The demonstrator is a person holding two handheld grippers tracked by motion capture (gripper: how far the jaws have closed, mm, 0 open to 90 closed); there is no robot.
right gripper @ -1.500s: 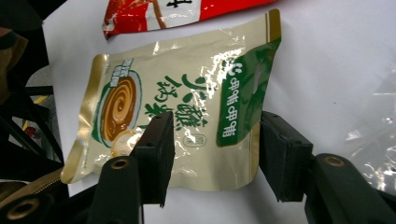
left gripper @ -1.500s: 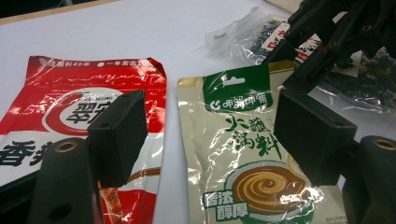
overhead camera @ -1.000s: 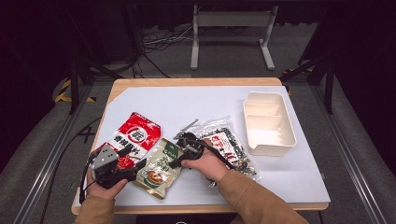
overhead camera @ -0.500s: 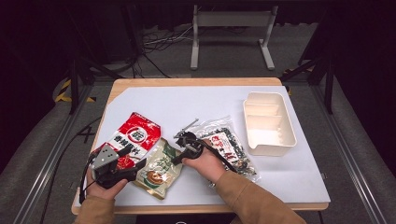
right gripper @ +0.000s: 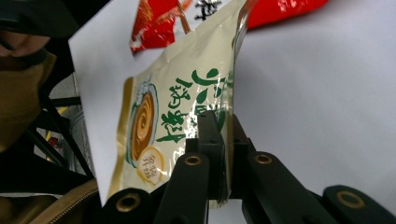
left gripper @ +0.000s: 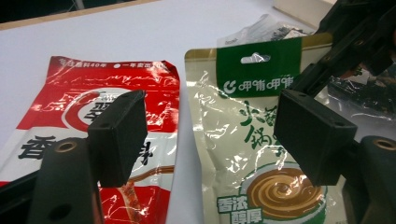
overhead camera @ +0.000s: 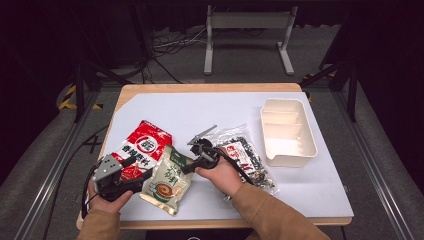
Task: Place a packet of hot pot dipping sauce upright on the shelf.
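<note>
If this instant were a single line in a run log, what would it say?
right gripper: jaws just closed, shut on green-and-cream pouch edge | left gripper: open, over red pouch | white tray: untouched

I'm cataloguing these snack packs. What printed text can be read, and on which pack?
"香浓醇厚": bottom of the beige pouch, by the swirl picture.
"香": large black character on the red packet; the rest is hidden.
Small white line along the red packet's top: too small to read.
Clear bag label: blurred.

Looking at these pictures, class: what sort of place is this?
Probably a lab or studio set up for recording: a white-topped table in a dark room, metal frame rails beside it, cables trailing on the grey floor.
</note>
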